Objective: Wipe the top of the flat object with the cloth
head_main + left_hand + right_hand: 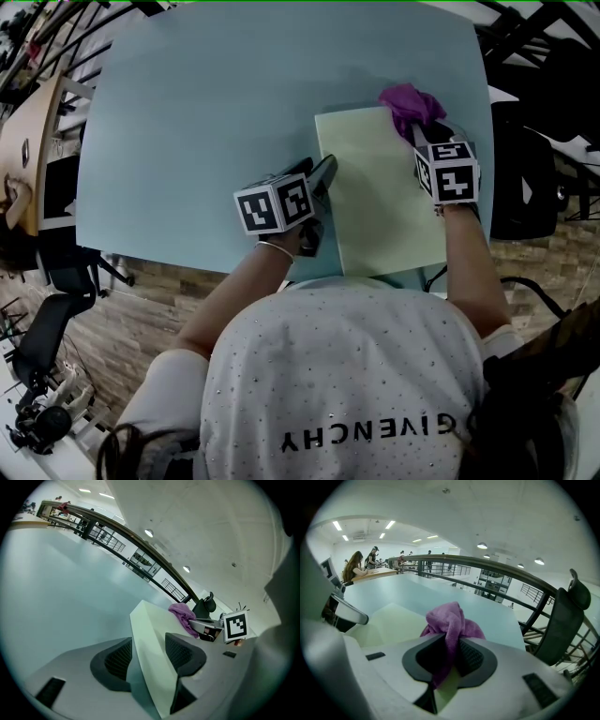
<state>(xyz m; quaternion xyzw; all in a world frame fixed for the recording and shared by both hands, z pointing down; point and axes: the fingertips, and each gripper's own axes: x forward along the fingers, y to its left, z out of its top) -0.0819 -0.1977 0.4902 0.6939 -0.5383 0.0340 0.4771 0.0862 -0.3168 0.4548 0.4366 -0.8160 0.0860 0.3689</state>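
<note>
The flat green board (384, 187) lies on the pale blue worktop (206, 122), right of centre in the head view. The purple cloth (411, 105) sits bunched on the board's upper right corner. The right tool (450, 656) pinches a narrow tail of that cloth between its pads, and most of the wad bulges free ahead of the tips. The left tool (149, 653) straddles the board's left edge with a pad on either side. It appears to clamp that edge to keep the board from moving.

The likeliest fault, I judge, is the cloth pulling out of the right tool. Only a thin fold is gripped, so drag across the surface could tug it loose or roll the wad under. The hard tips would then scrape the board instead of wiping it.

The cloth is also right at the corner, so a stroke toward the upper right of the frame would run off onto the worktop.

The board looks light. If the left clamp eases, a firm wipe could slide or swivel it.

The strip under the left tool's upper pad stays unwiped unless that hold is moved.
</note>
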